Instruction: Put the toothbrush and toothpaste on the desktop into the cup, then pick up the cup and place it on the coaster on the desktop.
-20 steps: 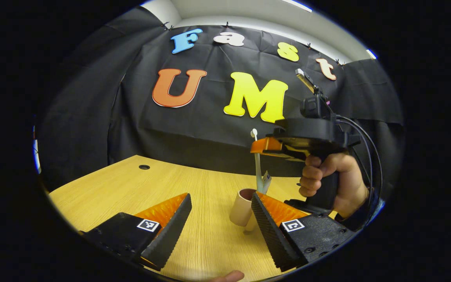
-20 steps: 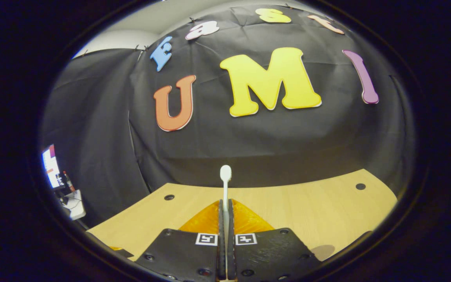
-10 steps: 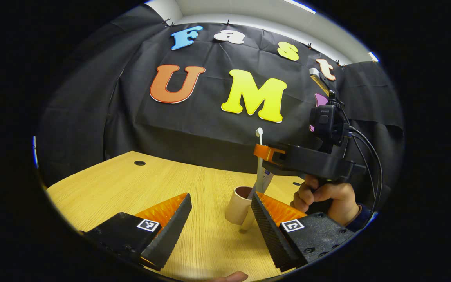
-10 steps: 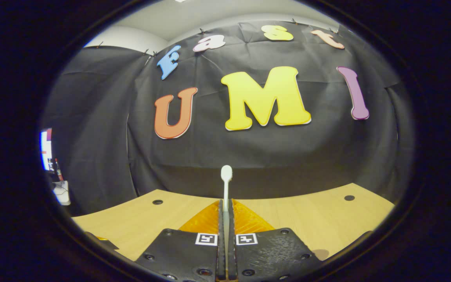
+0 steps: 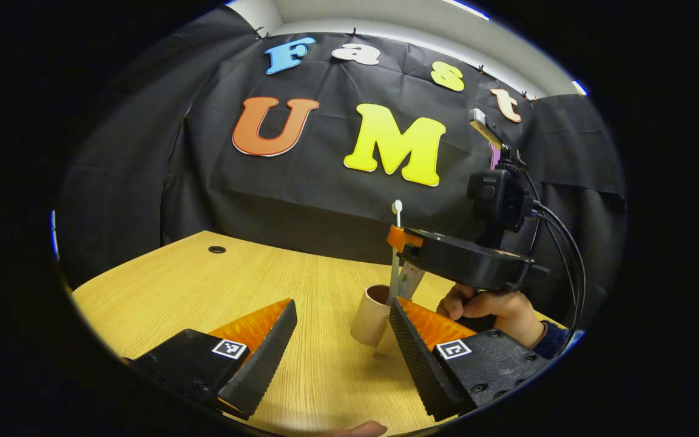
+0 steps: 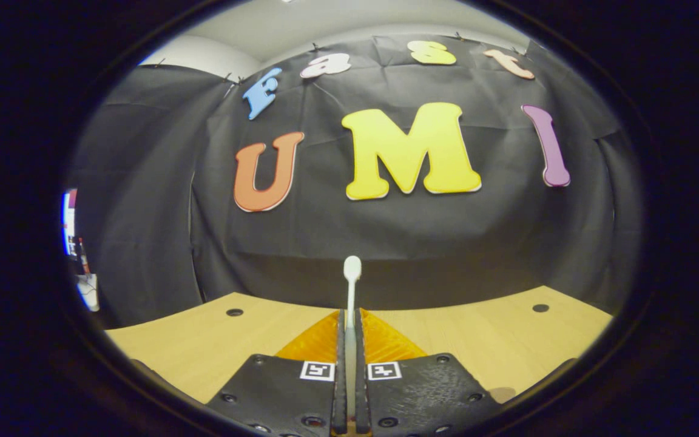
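The right claw is clenching on the toothbrush, both fingers pressing its handle between them. In the right gripper view the brush is standing straight up from the fingers, head at the top, against the booth wall. In the left gripper view the same claw, with a hand gripping its handle, is hovering above the cup, and the brush is hanging with its long axis close to vertical, head up, its lower end pointing down at the cup's mouth. Whether that end is already inside the rim is hard to tell, since the left claw's finger is covering part of the cup.

The toothpaste is leaning out of the cup just beside the brush, so it is already lying where the task wants it. The cup is standing upright on the counter.

The left claw is hanging released, fingers spread wide and holding nothing, low over the counter, with the cup just ahead of it and toward its right finger.

The relation that matters is vertical: the cup is lying straight below the right claw, along the brush's own axis, so I judge the brush needs lowering along that line and then letting go. No coaster is in sight here.
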Action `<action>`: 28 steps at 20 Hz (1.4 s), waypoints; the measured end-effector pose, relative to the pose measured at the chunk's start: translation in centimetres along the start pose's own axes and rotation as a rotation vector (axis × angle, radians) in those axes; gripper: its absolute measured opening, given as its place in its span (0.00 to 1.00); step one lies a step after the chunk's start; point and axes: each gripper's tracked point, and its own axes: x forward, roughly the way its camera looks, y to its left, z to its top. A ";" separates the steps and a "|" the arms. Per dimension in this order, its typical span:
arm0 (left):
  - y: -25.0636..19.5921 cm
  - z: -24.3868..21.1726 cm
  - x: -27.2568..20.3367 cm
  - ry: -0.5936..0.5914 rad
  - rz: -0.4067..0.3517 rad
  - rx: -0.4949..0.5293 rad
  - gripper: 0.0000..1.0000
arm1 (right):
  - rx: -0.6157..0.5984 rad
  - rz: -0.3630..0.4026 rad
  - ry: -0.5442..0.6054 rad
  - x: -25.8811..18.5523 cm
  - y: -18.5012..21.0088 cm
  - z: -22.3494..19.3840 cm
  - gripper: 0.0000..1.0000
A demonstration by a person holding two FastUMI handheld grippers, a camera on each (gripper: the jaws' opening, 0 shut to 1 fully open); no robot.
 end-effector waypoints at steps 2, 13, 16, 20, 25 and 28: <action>0.0 -0.1 0.0 0.003 -0.001 -0.003 0.97 | 0.015 -0.002 0.016 -0.4 -0.5 -0.5 0.07; -3.1 -2.2 1.0 0.076 -0.016 0.009 0.97 | -0.041 0.010 0.000 -8.8 -4.2 0.7 0.95; -4.0 -2.3 0.7 0.117 0.012 0.032 0.97 | -0.067 -0.003 -0.038 -12.0 -7.2 1.7 0.95; -6.0 -2.3 0.4 0.168 0.031 0.048 0.97 | -0.131 -0.061 -0.043 -16.0 -12.6 1.1 0.95; -8.1 -3.2 2.0 0.384 0.040 -0.044 0.97 | -0.119 -0.106 -0.023 -19.9 -18.8 -0.3 0.96; -8.4 -4.4 3.5 0.510 0.039 -0.035 0.97 | -0.085 -0.102 -0.027 -21.8 -21.2 -0.2 0.94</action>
